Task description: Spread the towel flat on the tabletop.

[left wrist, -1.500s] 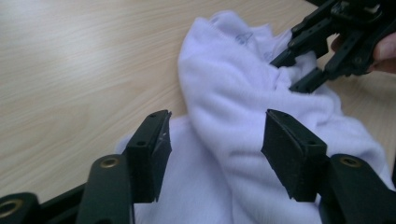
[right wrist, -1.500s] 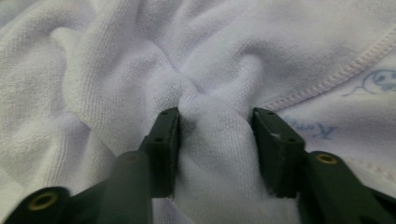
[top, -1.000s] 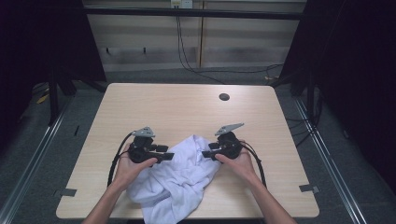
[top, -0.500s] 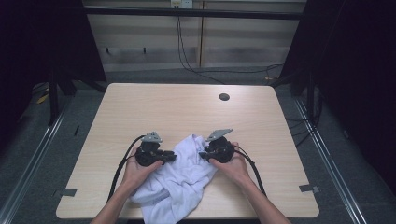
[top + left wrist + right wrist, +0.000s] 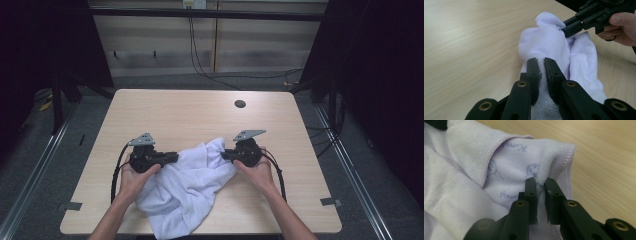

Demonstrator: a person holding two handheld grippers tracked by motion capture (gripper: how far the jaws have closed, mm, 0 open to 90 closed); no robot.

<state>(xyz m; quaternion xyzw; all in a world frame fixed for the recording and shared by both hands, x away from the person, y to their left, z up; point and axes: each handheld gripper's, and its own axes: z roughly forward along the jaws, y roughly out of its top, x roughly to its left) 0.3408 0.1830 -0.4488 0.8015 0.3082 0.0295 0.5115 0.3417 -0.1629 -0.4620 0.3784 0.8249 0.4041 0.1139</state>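
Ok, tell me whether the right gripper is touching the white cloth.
Touching. The right gripper view shows the right gripper, whose jaws have just been closing, pinching a fold of the white cloth between its pads.

A crumpled white towel (image 5: 187, 187) with stitched hems and faint blue print is seen. It is spread toward the table's near edge.
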